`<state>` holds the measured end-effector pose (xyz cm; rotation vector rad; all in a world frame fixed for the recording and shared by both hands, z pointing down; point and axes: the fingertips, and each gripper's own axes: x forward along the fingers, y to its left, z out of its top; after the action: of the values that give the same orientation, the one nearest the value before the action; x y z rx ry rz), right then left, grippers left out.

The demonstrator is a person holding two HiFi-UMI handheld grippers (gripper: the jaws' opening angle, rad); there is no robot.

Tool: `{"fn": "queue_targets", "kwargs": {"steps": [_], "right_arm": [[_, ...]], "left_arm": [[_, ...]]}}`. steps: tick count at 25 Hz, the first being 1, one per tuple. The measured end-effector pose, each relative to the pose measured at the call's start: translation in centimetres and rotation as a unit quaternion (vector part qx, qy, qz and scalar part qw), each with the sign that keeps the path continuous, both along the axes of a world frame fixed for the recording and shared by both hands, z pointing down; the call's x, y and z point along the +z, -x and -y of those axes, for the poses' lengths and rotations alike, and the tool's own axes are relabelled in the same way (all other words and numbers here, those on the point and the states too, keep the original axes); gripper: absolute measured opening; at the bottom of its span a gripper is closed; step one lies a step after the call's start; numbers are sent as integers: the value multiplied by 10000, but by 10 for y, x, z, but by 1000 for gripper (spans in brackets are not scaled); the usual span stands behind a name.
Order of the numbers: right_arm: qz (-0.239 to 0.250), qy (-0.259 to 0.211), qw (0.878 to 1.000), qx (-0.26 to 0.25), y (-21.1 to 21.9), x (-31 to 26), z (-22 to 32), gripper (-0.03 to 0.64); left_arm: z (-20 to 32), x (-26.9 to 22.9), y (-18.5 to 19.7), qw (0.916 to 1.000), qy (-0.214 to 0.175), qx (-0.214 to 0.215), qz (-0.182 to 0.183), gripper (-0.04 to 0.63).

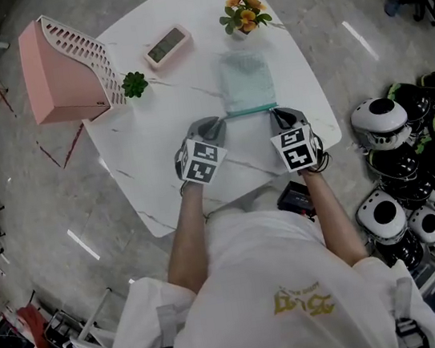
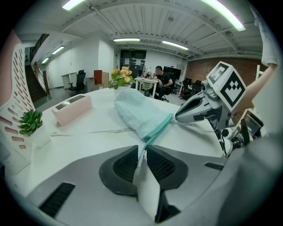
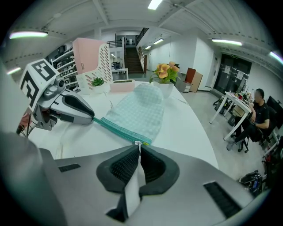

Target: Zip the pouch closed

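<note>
Pouch of pale mint waffle fabric: lies flat on the surface at 12 o'clock from my two hands, with its mouth edge nearest me.
Zipper of teal tape: runs along that near edge from 9 to 3 o'clock, between my two tips. The stretch I can see looks joined.
Left tongs: I have them at the 9 o'clock end of the zipper, slightly parted. A thin pale tail from the pouch's corner runs into the narrow gap, and my pads do not clamp it.
Right tongs: I have them at the 3 o'clock end, all but together, nipping the small silver zipper pull at their very tips.
White grey-veined surface: also carries orange and yellow flowers in a white pot at 12 o'clock of the pouch and a pink rectangular clock at 10 o'clock. A small green potted plant stands at 9 o'clock, just beside a pink slotted box.
</note>
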<state>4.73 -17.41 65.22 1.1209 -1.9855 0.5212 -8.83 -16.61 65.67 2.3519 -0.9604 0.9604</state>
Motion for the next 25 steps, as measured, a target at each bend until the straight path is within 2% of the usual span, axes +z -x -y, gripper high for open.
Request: {"fn": "queue_targets", "kwargs": {"steps": [4,7,12,17,20,25], "right_arm": [[98,-14,9999,107,-3,-8,-4,64],[224,-70,9995,214,-3,-19,-7,69],[603,-338,9965,466,-1,-49,-13,60],[898,-673,9915,661,0,-78,-20,52],[1195,-896,9867,635,5,-97,-26,14],[1687,-1197,9758,707,12,-127,-41,13]], "left_arm": [[-2,-7,10,9995,119,-211,-192,153],[-6,-14,11,9991,126,-315,-255,154],[-11,-41,2,9976,-196,-491,-446,140],[-20,-57,12,9935,-444,-872,-584,152],[-24,-72,16,9898,-673,-1058,-676,126],[-32,-120,13,9808,-1179,-1178,-1008,35]]}}
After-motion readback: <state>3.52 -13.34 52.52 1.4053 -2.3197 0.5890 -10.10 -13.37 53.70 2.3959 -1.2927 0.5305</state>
